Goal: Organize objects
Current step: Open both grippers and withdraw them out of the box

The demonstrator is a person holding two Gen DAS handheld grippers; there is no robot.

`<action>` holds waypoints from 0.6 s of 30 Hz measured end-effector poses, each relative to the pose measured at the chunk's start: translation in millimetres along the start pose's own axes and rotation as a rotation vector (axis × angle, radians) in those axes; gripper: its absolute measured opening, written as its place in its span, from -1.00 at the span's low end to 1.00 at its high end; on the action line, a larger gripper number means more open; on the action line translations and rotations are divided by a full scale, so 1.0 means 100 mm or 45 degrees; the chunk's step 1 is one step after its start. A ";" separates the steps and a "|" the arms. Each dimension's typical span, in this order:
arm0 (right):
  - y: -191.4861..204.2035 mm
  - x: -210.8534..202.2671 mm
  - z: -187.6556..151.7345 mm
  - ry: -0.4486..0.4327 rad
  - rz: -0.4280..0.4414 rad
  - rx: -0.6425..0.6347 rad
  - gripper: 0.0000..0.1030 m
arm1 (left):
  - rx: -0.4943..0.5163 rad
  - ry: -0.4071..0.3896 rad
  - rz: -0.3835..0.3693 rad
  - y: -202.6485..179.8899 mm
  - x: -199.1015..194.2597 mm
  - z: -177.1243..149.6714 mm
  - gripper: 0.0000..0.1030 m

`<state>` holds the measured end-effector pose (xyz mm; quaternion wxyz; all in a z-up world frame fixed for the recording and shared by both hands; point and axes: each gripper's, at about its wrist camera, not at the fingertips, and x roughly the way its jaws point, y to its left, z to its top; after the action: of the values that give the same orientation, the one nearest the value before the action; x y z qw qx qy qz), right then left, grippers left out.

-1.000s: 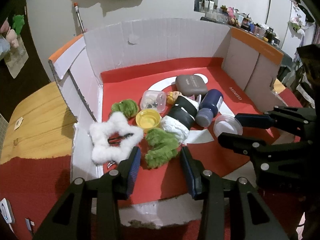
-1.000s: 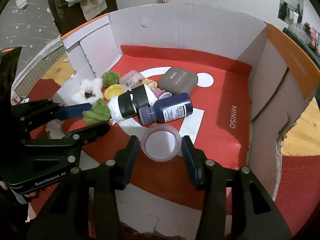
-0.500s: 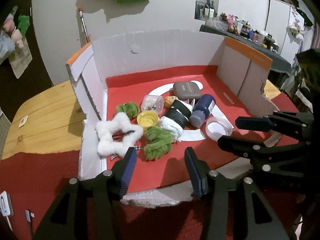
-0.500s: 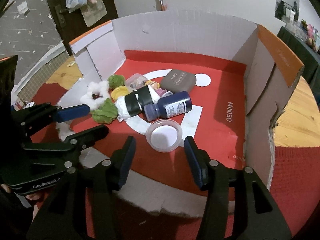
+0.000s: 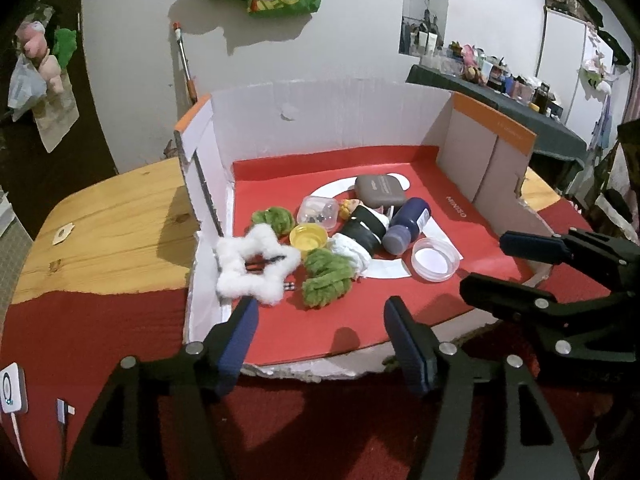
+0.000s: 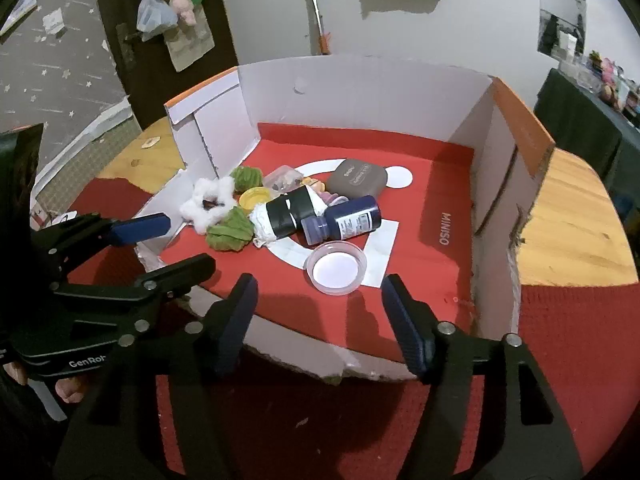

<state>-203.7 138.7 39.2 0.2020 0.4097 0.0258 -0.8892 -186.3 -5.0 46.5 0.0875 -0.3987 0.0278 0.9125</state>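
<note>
Small box (image 5: pixel 318 211): contents too small to identify. Yellow toy (image 5: pixel 347 205): mostly hidden behind the black-and-white roll (image 5: pixel 362 230). Shelf clutter (image 5: pixel 492 70): indistinct.

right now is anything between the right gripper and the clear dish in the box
Nothing visible. The right gripper hangs at the box's torn front edge, jaws opening and empty, and only bare red floor lies between it and the clear dish. The blue bottle lies beyond the dish.

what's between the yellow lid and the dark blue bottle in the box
A black and white roll lies on its side between the yellow lid and the blue bottle; both wrist views show it.
</note>
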 end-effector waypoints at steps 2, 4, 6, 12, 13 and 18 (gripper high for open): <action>-0.01 -0.04 -0.02 -0.021 -0.014 0.014 0.38 | 0.001 -0.014 0.018 0.00 -0.03 -0.01 0.44; 0.00 -0.08 -0.04 -0.043 -0.034 0.021 0.42 | 0.002 -0.028 0.036 0.00 -0.06 -0.03 0.48; 0.01 -0.11 -0.06 -0.062 -0.050 0.019 0.52 | 0.001 -0.043 0.049 0.00 -0.10 -0.04 0.53; 0.02 -0.22 -0.13 -0.115 -0.082 0.050 0.59 | -0.011 -0.092 0.098 0.00 -0.20 -0.08 0.74; 0.01 -0.23 -0.15 -0.125 -0.091 0.061 0.60 | -0.013 -0.100 0.106 0.00 -0.21 -0.09 0.75; 0.03 -0.25 -0.20 -0.154 -0.130 0.056 0.64 | -0.022 -0.120 0.132 0.00 -0.24 -0.14 0.83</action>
<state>-173.8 149.1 44.5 0.1484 0.3579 0.0148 -0.9218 -159.7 -9.8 54.7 0.0380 -0.3539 0.0362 0.9338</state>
